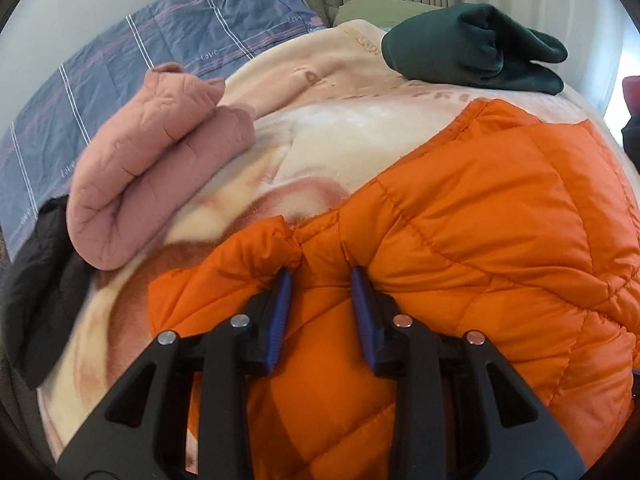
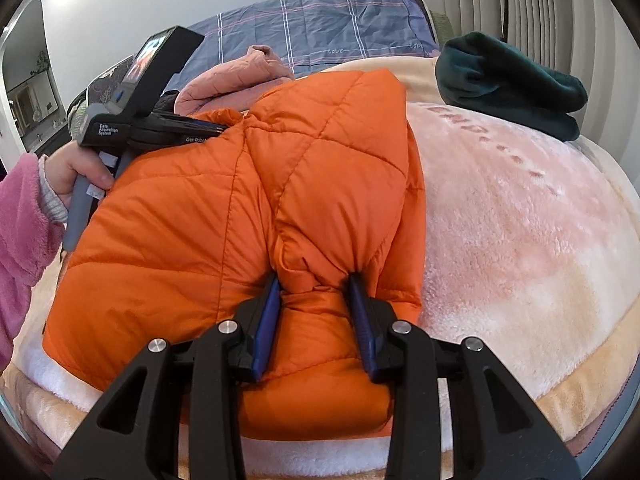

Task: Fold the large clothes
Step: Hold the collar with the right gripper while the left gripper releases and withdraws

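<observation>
An orange quilted puffer jacket (image 1: 480,216) lies on a cream and pink fleece blanket (image 1: 332,136); it also shows in the right wrist view (image 2: 200,216), partly folded. My left gripper (image 1: 320,276) has its blue pads on either side of a fold of the jacket, pinching it. My right gripper (image 2: 316,280) grips a bunched fold of the jacket near its front edge. The left gripper also shows in the right wrist view (image 2: 224,128), at the jacket's far left edge, held by a hand in a pink sleeve.
A folded pink quilted garment (image 1: 152,160) lies left on the blanket (image 2: 520,240). A folded dark green garment (image 1: 476,48) lies at the back right, also in the right wrist view (image 2: 508,84). A blue plaid pillow (image 1: 120,64) and curtains stand behind. A black garment (image 1: 40,288) lies far left.
</observation>
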### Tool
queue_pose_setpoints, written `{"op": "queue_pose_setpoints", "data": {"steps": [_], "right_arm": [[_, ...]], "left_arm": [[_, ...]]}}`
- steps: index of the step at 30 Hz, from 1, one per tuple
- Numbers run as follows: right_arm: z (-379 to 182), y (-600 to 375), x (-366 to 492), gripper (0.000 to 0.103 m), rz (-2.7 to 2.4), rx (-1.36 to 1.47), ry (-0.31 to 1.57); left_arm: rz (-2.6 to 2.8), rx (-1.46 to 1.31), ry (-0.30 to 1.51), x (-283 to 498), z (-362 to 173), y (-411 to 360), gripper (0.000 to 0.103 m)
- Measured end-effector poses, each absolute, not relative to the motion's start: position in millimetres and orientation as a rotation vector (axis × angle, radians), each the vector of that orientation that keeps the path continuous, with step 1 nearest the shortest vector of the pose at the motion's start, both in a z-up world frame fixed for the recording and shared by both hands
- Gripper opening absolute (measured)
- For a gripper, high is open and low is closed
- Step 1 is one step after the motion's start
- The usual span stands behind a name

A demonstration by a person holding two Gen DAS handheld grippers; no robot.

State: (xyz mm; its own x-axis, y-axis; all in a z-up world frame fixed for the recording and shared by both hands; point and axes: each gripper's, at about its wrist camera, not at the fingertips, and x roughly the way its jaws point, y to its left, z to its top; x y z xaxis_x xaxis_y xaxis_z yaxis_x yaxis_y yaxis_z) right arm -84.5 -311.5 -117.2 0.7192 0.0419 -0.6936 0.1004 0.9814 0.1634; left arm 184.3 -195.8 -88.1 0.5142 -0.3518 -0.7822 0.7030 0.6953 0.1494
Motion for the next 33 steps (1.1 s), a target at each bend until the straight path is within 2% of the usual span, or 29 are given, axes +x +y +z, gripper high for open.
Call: {"op": "queue_pose_setpoints", "data": {"steps": [10, 19, 26, 33], "right_arm": [[-116.4, -307.8, -85.0, 0.036, -0.036, 0.173, 0.775], [-116.7, -307.8, -87.1, 0.037, -0.031, 0.188, 0.781], [-116.8, -307.4, -85.1, 0.037, -0.023, 0.188, 0.777], [-116.8, -305.1, -86.4, 0.037, -0.028, 0.178, 0.773]], "left_arm": [[-0.658, 0.435, 0.775, 180.6, -87.9, -184.8, 0.031], [-0.688, 0.199, 0.744, 176.0, -33.1, -124.3, 0.032], [-0.629, 0.258, 0.82, 187.6, -86.5, -127.7, 0.033], [-0.614, 0.254, 0.83, 187.9, -87.7, -126.2, 0.033]]}}
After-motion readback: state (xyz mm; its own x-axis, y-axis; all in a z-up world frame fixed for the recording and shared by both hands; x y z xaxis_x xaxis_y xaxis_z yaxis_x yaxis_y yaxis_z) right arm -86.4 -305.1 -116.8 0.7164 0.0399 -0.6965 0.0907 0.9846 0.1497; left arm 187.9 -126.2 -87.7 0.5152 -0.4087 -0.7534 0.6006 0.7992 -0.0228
